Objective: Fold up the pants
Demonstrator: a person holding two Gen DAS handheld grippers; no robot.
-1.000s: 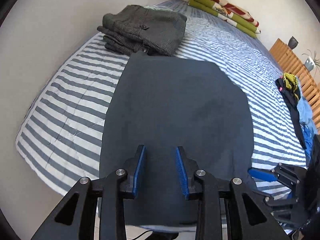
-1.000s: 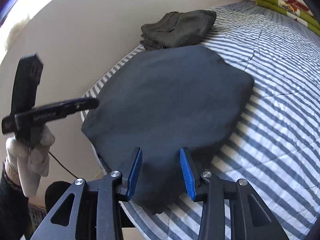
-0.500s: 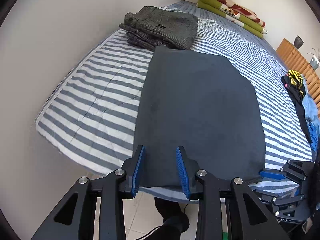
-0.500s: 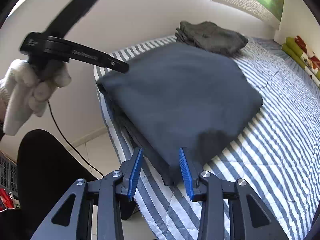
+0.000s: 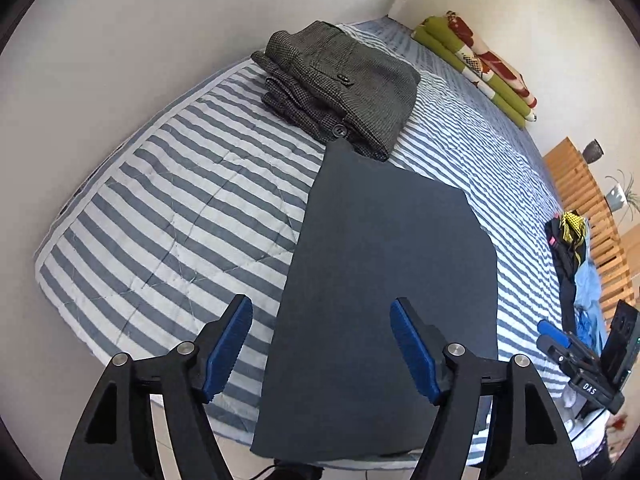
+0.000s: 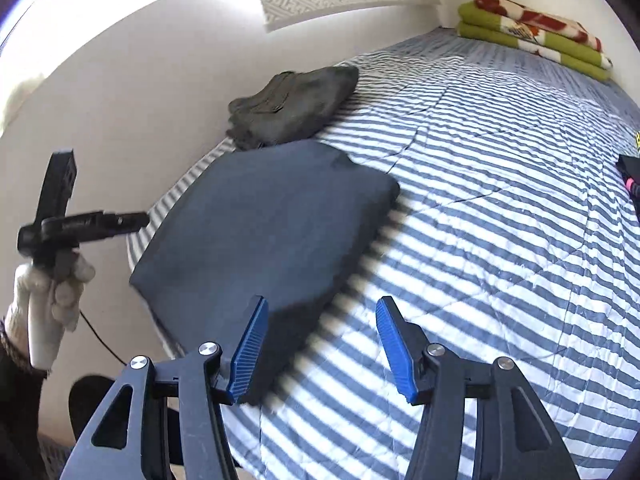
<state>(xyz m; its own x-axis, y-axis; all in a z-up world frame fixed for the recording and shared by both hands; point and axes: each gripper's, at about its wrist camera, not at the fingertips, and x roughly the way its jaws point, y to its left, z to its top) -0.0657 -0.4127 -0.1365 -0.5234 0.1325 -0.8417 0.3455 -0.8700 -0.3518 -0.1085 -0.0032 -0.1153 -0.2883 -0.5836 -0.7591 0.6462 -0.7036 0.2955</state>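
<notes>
Both grippers have drawn back from the folded dark-grey pants [image 5: 384, 280]; left gripper [image 5: 322, 348] and right gripper [image 6: 320, 350] opening, apparently empty, above the striped quilt [image 5: 180, 220].

The folded pants [image 5: 384, 280] lie on the bed [image 5: 180, 216] at its near edge. A second folded pair [image 5: 340, 84] sits just beyond them, touching their far left corner. Folded blankets [image 5: 480, 64] rest at the far end, and loose clothes [image 5: 576, 260] lie to the right.
</notes>
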